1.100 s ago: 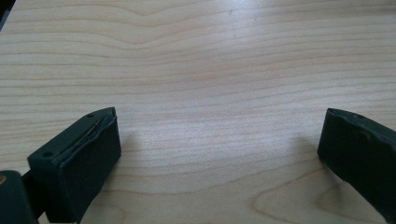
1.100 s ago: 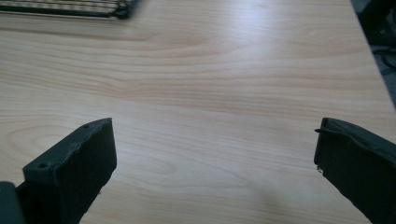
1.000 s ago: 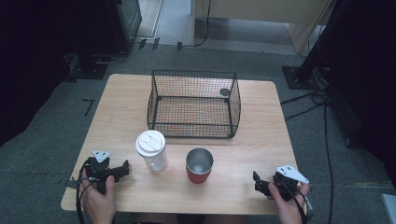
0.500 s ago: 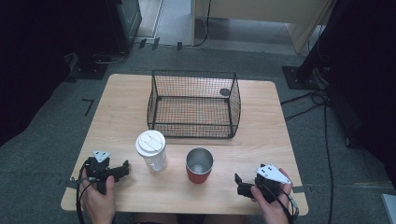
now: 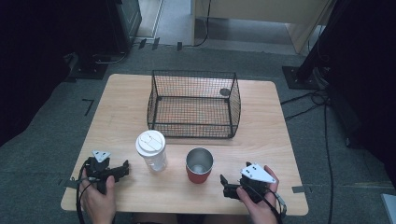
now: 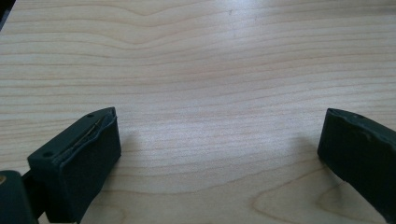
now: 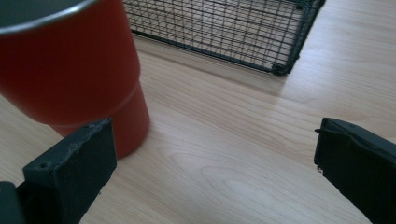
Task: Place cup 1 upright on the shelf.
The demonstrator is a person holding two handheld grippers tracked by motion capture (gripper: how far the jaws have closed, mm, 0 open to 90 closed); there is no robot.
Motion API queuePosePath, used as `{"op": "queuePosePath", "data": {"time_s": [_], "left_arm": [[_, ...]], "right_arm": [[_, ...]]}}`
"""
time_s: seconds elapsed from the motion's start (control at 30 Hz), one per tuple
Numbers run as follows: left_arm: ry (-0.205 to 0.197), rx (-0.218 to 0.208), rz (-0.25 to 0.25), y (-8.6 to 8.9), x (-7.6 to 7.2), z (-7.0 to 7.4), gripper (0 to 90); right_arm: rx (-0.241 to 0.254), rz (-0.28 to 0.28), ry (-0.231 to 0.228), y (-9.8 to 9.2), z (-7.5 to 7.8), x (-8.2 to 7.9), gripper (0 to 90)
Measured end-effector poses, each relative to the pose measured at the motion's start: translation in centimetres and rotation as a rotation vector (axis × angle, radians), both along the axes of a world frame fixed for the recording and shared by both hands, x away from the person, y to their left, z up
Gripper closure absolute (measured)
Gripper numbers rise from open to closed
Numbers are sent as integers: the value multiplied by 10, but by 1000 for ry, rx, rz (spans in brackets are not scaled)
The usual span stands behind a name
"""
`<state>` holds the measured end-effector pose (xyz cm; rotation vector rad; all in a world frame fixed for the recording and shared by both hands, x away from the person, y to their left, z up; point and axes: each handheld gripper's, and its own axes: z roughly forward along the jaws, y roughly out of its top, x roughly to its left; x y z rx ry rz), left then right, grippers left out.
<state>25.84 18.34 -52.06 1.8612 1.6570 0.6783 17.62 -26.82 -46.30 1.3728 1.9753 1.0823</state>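
A red cup point(image 5: 199, 165) with a steel rim stands open near the table's front middle. In the right gripper view the red cup point(image 7: 70, 70) rises just beyond the left jaw. My right gripper point(image 5: 226, 184) is open, low over the table, a short way right of the cup, with nothing between its jaws point(image 7: 215, 158). A clear tumbler with a white lid point(image 5: 151, 150) stands left of the cup. My left gripper point(image 5: 122, 169) rests at the front left, open, beside the tumbler; bare wood lies between its jaws point(image 6: 219, 144).
A black wire basket point(image 5: 194, 103) sits at the middle back of the wooden table point(image 5: 261, 135), a small dark round thing point(image 5: 224, 92) at its far right corner. Cables point(image 5: 317, 100) and stand bases lie on the floor around.
My right gripper has slid left along the front edge toward the red cup. The left gripper has stayed put.
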Motion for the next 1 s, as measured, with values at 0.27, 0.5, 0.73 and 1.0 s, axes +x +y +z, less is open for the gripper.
{"op": "queuePosePath", "data": {"time_s": [0.27, 0.5, 0.73, 1.0], "left_arm": [[0, -1, 0, 0, 0, 0, 1], [0, -1, 0, 0, 0, 0, 1], [0, -1, 0, 0, 0, 0, 1], [0, -1, 0, 0, 0, 0, 1]], "right_arm": [[0, 45, -1, 15, 3, 2, 0], [10, 76, -3, 25, 5, 3, 0], [17, 124, -13, 40, 9, 3, 0], [32, 153, -23, 51, 13, 5, 0]]}}
